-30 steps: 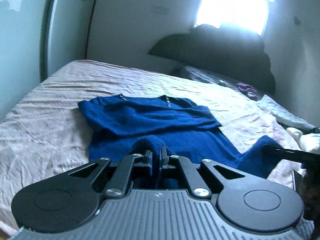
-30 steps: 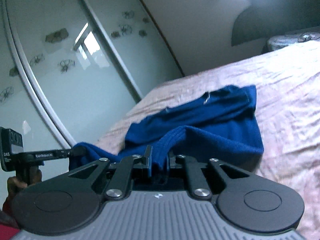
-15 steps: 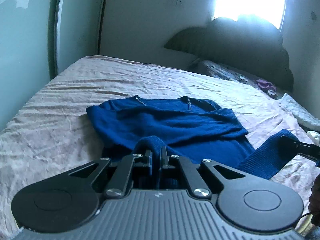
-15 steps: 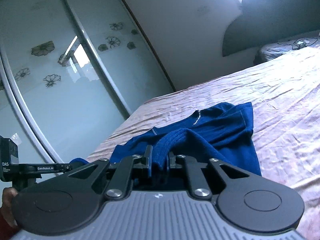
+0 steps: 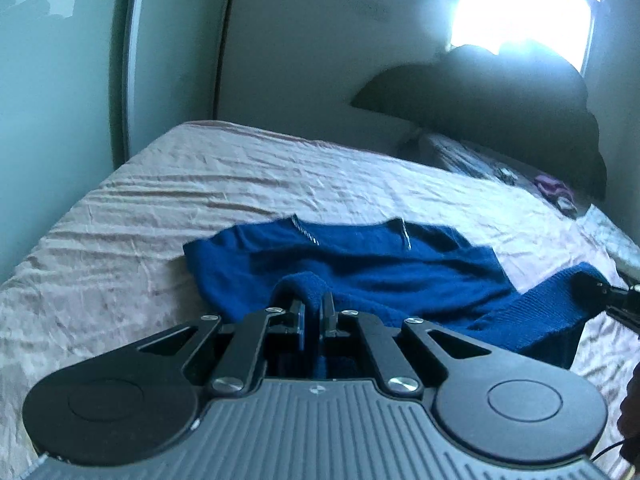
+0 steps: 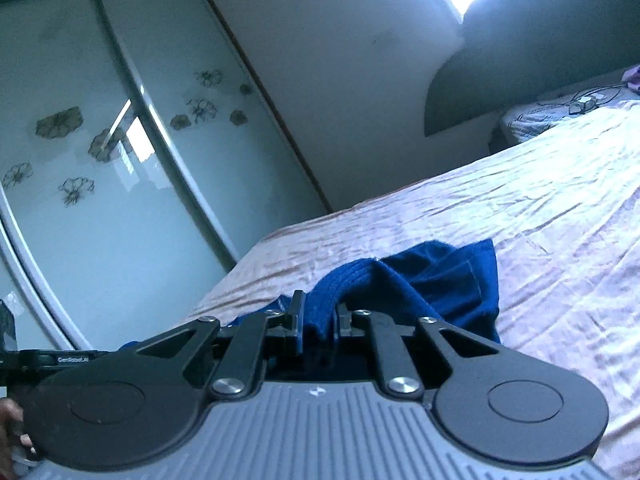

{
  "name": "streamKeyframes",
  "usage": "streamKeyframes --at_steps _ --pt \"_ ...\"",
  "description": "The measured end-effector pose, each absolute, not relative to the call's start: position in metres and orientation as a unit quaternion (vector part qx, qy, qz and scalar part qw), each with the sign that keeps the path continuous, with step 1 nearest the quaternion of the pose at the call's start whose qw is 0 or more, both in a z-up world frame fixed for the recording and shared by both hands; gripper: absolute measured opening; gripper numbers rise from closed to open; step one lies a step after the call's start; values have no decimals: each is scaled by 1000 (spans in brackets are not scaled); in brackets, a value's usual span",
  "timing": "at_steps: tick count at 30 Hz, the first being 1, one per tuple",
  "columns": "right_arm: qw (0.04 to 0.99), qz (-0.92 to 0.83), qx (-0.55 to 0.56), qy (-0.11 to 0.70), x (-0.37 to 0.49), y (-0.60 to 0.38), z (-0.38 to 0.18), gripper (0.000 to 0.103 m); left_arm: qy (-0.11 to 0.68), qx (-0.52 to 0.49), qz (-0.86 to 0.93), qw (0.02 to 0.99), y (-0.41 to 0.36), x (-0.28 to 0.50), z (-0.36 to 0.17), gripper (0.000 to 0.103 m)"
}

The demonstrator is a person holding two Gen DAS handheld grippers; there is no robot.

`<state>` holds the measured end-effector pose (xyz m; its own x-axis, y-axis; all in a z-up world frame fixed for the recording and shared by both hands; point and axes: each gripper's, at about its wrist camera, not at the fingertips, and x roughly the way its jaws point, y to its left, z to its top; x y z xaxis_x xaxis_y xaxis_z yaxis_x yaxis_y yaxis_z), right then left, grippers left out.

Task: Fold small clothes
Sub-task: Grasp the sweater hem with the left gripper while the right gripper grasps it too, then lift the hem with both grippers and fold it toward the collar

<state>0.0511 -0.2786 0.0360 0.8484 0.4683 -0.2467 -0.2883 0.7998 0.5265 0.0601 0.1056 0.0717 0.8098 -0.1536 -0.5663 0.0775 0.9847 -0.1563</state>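
**Both hand-held grippers pinching the blue sweater's hem over the bed**

Your left hand-held gripper (image 5: 313, 312) is clamped on a bunched fold of the blue sweater (image 5: 360, 264); the knit rises in a small hump just ahead of the narrow gap between the jaws. Your right hand-held gripper (image 6: 318, 316) is likewise closed on a thick ribbed fold of the same garment, which fills the space between its jaws and hangs down behind them.

The sweater lies on the bed (image 5: 160, 200), on a wrinkled pale pink sheet. Its far part rests flat, with the neckline and two short shiny trims pointing toward the headboard (image 5: 500, 112). Its near edge is lifted off the sheet at two points, one in each gripper. In the left wrist view you see your right gripper's tip at the far right edge, holding up a ribbed corner of the knit.

In the right wrist view, the other gripper's side bar at the lower left edge carries small white lettering; it seems to read "GenRobot.AI", though it is blurred. A small pale logo mark sits on the grey ribbed body of each gripper.

The wardrobe doors (image 6: 100, 160) beside the bed are frosted glass with printed flower outlines. A patterned pillow (image 6: 560, 116) lies below the headboard.
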Motion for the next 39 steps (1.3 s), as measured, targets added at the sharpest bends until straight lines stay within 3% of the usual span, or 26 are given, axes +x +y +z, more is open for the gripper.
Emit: streamKeyframes --at_steps 13,24,26,27,29,31,33,35,37,39 --pt "937 187 238 175 134 -274 39 13 290 -73 -30 954 102 144 76 6" --pt "935 170 214 227 230 -255 10 13 338 -74 12 938 105 227 33 7" --pt "932 167 211 242 246 -251 2 13 352 -78 16 933 107 238 23 11" --pt "930 168 209 250 253 -249 -2 13 357 -81 20 930 108 242 19 22" --pt "925 168 211 268 266 -245 -12 13 369 -92 21 924 111 249 12 22" --pt "919 167 219 282 275 -242 -21 13 384 -117 17 916 117 253 7 31" --pt "915 162 220 298 284 -240 -28 23 389 -139 10 911 124 254 5 38" --pt "912 159 219 308 290 -238 -31 54 388 -156 8 908 130 255 6 50" --pt "909 168 223 310 295 -237 -33 74 380 -181 2 907 139 253 10 62" --pt "909 166 217 316 300 -234 -33 74 380 -221 -16 898 151 250 13 63"
